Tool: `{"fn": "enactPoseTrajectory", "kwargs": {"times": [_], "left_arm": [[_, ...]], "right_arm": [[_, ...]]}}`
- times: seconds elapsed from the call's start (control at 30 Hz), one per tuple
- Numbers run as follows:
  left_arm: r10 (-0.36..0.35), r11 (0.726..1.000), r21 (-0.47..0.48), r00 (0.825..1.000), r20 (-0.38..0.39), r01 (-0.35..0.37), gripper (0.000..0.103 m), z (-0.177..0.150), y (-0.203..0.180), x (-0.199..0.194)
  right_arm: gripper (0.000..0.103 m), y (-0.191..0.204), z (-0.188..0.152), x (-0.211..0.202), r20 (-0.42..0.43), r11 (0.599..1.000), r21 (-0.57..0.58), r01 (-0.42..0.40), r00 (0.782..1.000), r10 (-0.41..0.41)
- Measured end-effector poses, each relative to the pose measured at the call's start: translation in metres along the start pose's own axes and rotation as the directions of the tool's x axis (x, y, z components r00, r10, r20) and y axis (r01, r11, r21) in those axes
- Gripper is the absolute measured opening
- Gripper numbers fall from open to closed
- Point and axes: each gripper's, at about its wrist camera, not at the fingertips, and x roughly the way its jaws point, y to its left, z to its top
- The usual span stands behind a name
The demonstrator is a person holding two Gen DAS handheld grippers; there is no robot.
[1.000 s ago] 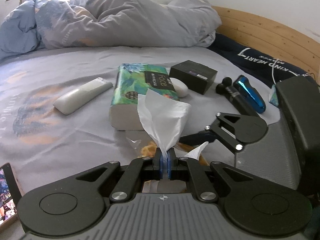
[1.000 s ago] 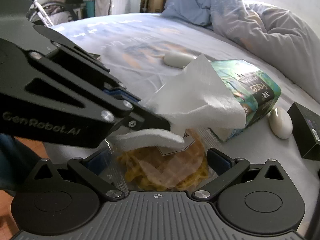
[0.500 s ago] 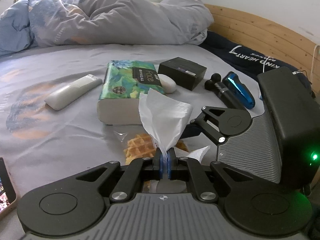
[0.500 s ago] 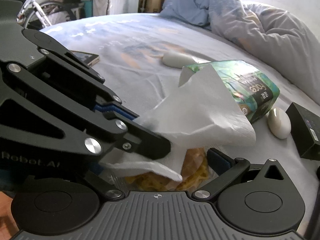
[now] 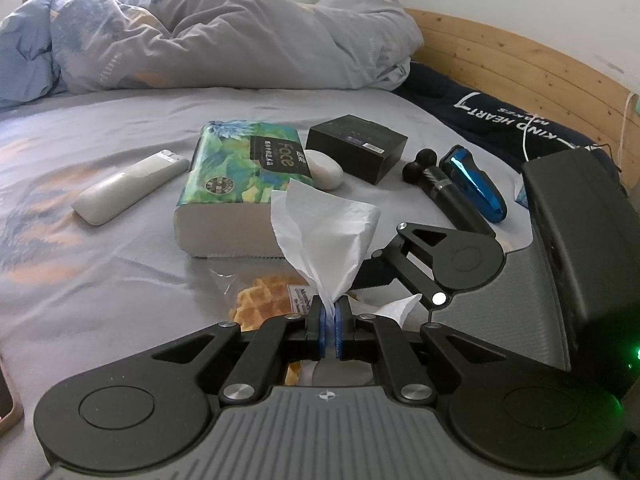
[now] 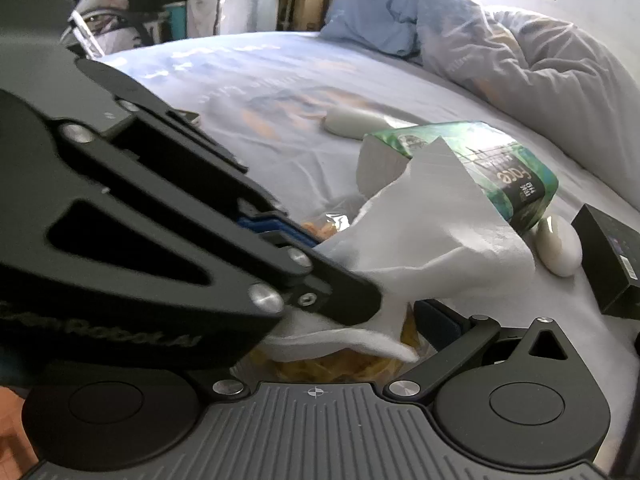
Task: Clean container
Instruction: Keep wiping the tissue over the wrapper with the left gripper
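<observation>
Here the left gripper [image 5: 328,314] has its blue pads pressed together on a white tissue [image 5: 324,236], which fans up above the fingers and trails a small corner to the right. Directly below it, on the grey bed [image 5: 100,280], lies a clear waffle pack [image 5: 266,300], the nearest thing to a container here. The right gripper [image 5: 384,268] comes in from the right with its fingers spread on either side of that pack; in its own view only the right finger [image 6: 440,320] shows, the other hidden behind the left gripper's arm, and whether the pads touch the plastic cannot be told. Open sheet lies to the left of the pack and toward the near edge, where a phone corner [image 5: 8,404] sits. Just behind the pack the tissue packet [image 5: 244,184] blocks the way forward. A remote [image 5: 132,186] lies to its left, a white pebble-shaped case [image 5: 326,168] and a black box [image 5: 358,146] to its right, then a black tool [image 5: 440,188] and a blue shaver [image 5: 476,182]. A rumpled duvet [image 5: 224,40] fills the far side, and a wooden rail [image 5: 520,64] bounds the right.
</observation>
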Motion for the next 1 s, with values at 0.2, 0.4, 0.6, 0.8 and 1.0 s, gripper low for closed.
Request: {"fn": "enactPoseTrajectory", "kwargs": {"times": [0.2, 0.4, 0.6, 0.8, 1.0], "left_arm": [[0.005, 1.000, -0.012, 1.000, 0.006, -0.005, 0.008, 0.003, 0.002, 0.006], [0.026, 0.999, -0.019, 0.999, 0.021, -0.026, 0.008, 0.003, 0.004, 0.006], [0.060, 0.998, -0.036, 0.998, 0.032, -0.059, 0.008, 0.002, 0.013, 0.001], [0.073, 0.997, -0.036, 0.997, 0.031, -0.072, 0.008, 0.001, 0.018, -0.004], [0.071, 0.997, -0.030, 0.997, 0.028, -0.071, 0.008, -0.002, 0.020, -0.011]], "right_arm": [[0.103, -0.001, 0.000, 0.000, -0.001, 1.000, -0.003, -0.004, 1.000, 0.004], [0.103, -0.002, 0.000, 0.001, -0.001, 1.000, -0.006, -0.007, 1.000, 0.007], [0.103, -0.003, 0.000, 0.001, -0.002, 1.000, -0.009, -0.011, 1.000, 0.011], [0.103, -0.003, 0.002, 0.003, -0.004, 1.000, -0.011, -0.014, 1.000, 0.014], [0.103, -0.003, 0.007, 0.007, -0.006, 1.000, -0.013, -0.017, 1.000, 0.017]]}}
